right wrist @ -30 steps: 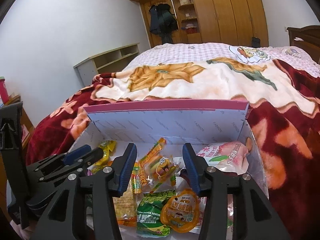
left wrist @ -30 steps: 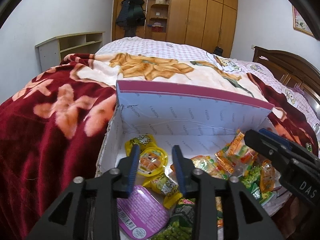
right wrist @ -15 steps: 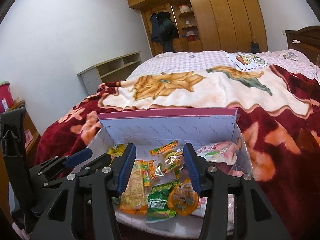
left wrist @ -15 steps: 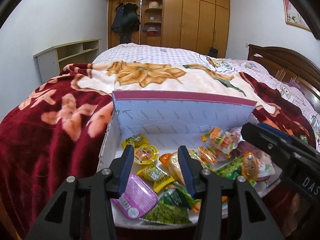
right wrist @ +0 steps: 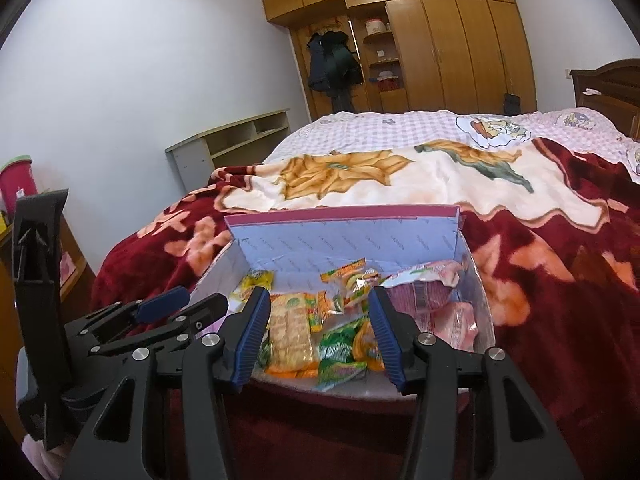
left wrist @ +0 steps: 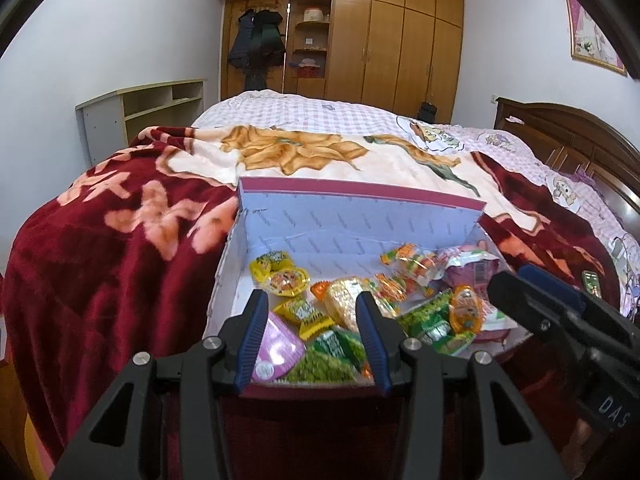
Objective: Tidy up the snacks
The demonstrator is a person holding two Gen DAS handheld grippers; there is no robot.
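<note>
An open cardboard box [left wrist: 360,216] with a magenta rim and pale inner walls lies on the bed. Inside are loose snacks: a yellow jelly cup [left wrist: 289,280], a pink-lidded cup [left wrist: 280,346], green pea packets [left wrist: 332,354] and a pink bag [left wrist: 472,276]. My left gripper [left wrist: 311,298] hovers open over the box's near edge, holding nothing. In the right wrist view the same box [right wrist: 344,236] holds a cracker pack [right wrist: 290,330] and a green packet [right wrist: 340,346]. My right gripper [right wrist: 319,294] hangs before the near edge, its jaws opening, with nothing gripped. Each gripper shows in the other's view: the right gripper [left wrist: 540,300] and the left gripper [right wrist: 160,308].
The box rests on a dark red floral blanket [left wrist: 120,260] that covers the bed. A wooden headboard [left wrist: 580,136] stands at the right, a wardrobe [left wrist: 380,40] at the back wall and a low shelf unit [left wrist: 140,108] at the left. A red container [right wrist: 16,184] sits on furniture at the far left.
Both grippers have drawn back and upward from the box, so it now looks smaller and farther away. The jaws of both stand wider apart than before.
</note>
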